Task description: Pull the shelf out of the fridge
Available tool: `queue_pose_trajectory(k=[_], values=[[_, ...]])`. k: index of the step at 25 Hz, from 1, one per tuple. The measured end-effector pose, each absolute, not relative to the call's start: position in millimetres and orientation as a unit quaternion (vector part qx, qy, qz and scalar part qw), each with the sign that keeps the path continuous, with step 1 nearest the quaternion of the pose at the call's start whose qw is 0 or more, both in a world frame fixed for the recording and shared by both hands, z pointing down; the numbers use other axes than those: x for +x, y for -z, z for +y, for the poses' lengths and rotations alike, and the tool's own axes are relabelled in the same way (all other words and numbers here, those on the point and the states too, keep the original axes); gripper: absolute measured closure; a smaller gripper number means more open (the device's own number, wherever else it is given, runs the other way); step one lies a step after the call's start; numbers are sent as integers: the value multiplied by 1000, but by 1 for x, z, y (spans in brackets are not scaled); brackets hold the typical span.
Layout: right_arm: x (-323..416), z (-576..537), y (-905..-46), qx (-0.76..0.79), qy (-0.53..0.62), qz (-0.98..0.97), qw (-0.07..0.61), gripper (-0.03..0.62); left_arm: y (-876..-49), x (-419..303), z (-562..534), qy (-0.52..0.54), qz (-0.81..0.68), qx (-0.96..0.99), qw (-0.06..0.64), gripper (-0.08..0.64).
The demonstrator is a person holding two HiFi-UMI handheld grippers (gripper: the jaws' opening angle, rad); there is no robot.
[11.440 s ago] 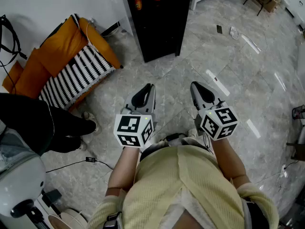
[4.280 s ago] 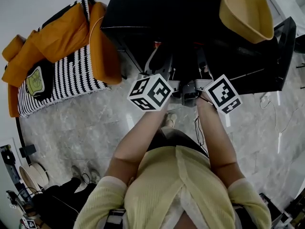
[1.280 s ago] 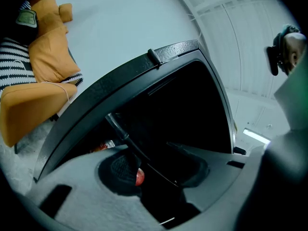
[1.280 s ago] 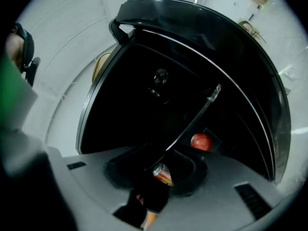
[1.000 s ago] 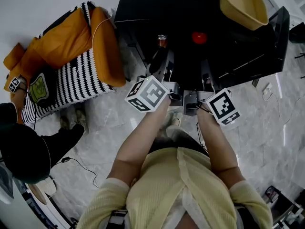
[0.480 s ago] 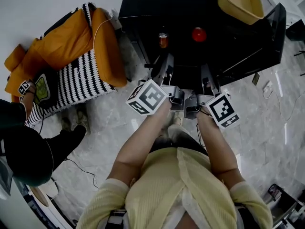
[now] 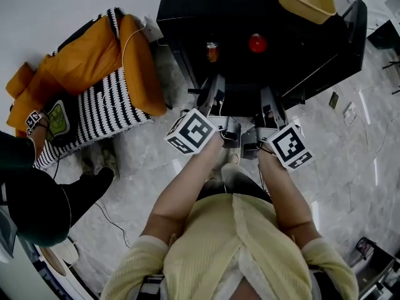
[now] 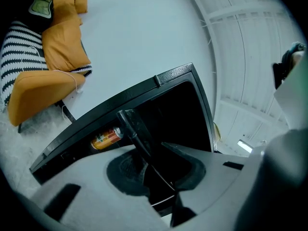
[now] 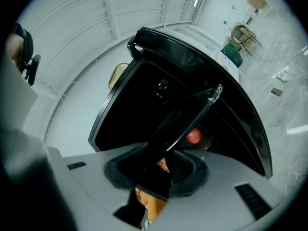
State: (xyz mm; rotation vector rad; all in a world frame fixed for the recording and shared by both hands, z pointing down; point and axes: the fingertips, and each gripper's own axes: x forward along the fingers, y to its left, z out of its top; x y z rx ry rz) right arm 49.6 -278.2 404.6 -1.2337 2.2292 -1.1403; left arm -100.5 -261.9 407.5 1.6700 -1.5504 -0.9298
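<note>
Shows in the left gripper view as a thin, dark glass shelf (image 8: 137,134), edge-on, with an orange can (image 8: 107,137) just behind. Lies flat at the open front of the black fridge (image 7: 187,11) and reaches away into its dark interior; cannot tell the long axis. Gripped at its left by the left gripper (image 7: 214,86), level, fingers just closed narrower onto the edge. Clamped at its right by the right gripper (image 7: 267,97), also level, fingers moderately apart on the plate. Forearms parallel, stretched forward.
</note>
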Motion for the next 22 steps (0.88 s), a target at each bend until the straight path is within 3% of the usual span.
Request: queue_pose_trajectory(k=[22], values=[[63,-227,-394,-438,376,798,172,466,-399,-83,-212,392,-559,635,362,485]])
